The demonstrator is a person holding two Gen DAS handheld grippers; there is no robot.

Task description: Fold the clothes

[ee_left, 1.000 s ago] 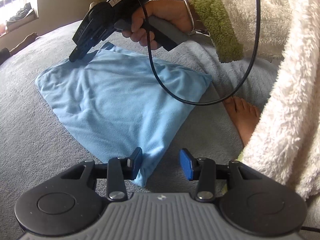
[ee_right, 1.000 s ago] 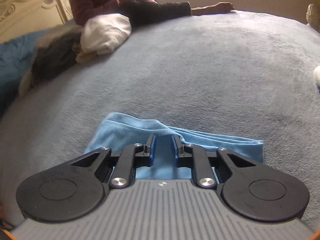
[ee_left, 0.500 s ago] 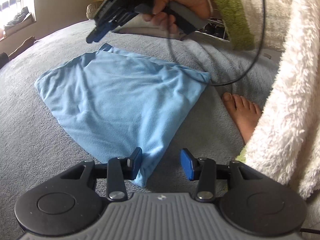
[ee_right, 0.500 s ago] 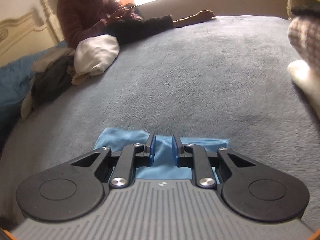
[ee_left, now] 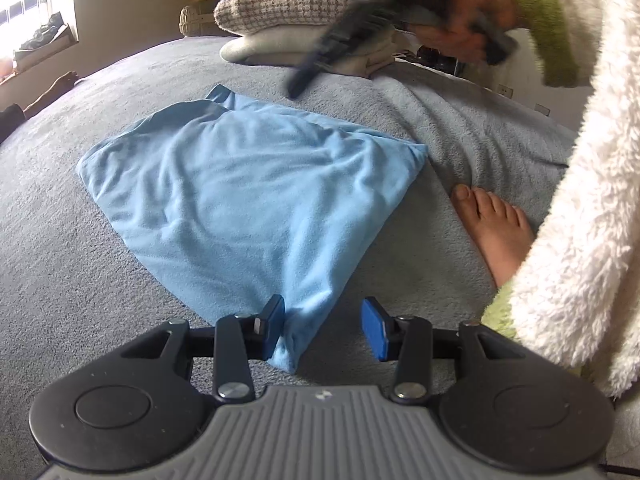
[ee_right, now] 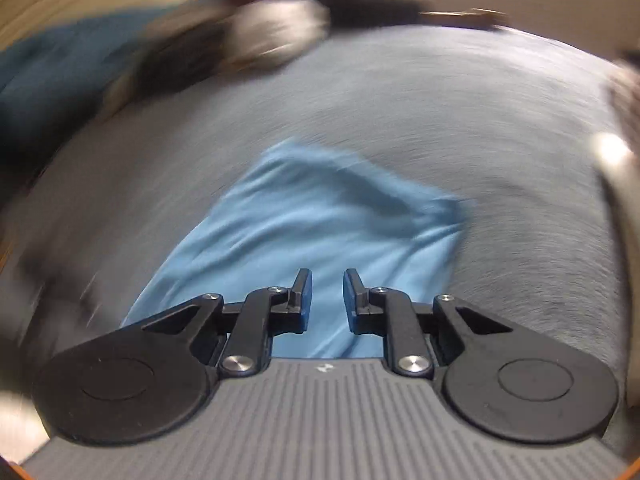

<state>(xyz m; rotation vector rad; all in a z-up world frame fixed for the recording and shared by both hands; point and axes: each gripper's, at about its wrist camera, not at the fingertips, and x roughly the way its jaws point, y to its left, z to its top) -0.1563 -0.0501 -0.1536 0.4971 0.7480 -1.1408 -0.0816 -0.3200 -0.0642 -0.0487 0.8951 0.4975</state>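
While light-blue garment (ee_left: 256, 196) lay folded flat on grey bed cover (ee_left: 60, 272), left gripper (ee_left: 322, 326) straddled near corner, fingers spread, not pinching. Right gripper (ee_right: 326, 296) hung above cloth, fingers slightly apart, empty. Risk: careless corner pull unfolding layers.

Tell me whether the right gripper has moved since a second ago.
Yes. In the left wrist view the right gripper has lifted off the blue garment's far corner and swung right, now blurred in front of the stacked folded clothes.
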